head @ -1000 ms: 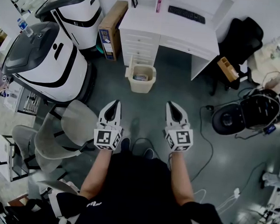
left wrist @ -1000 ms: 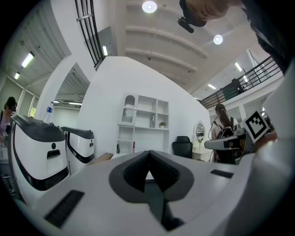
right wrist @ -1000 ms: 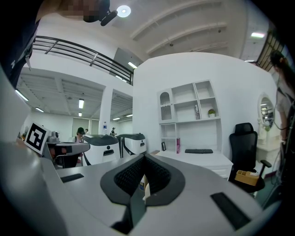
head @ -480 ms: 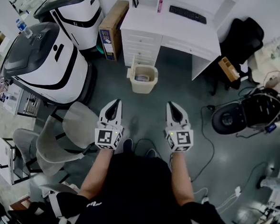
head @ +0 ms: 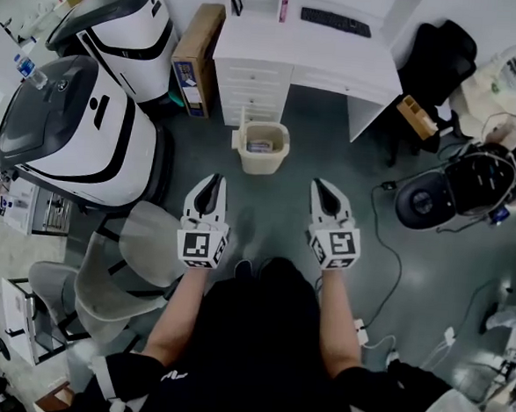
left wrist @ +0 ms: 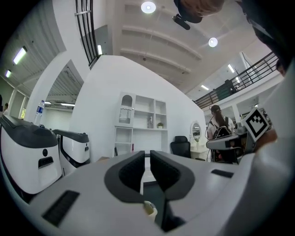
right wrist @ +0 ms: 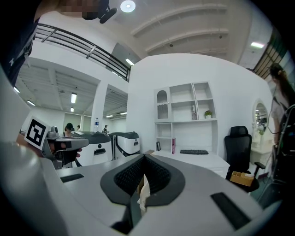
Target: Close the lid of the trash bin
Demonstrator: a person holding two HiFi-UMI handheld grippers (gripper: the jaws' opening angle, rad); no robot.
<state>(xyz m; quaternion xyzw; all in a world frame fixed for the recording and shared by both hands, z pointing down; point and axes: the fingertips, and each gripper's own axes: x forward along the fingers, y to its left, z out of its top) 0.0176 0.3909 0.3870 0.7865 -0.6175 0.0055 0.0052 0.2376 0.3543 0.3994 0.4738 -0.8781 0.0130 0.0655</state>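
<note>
Both grippers have edged forward toward the trash bin [head: 260, 148], and the desk has slid left in the head view. The left gripper [head: 212, 185] has its jaws drawn together to a thin slit with nothing between them; the right gripper [head: 322, 190] is closed at the tips too, and empty. The beige bin stands open against the drawers of the white desk [head: 339, 61], its lid [head: 243, 117] raised behind it. Only grey floor [head: 267, 206] lies between grippers and bin. A cardboard box [head: 196, 57] and two white-and-black machines [head: 78, 126] stand to the left, translucent chairs [head: 136, 245] are beside the left gripper, and a black office chair [head: 440, 57] is at the right.
</note>
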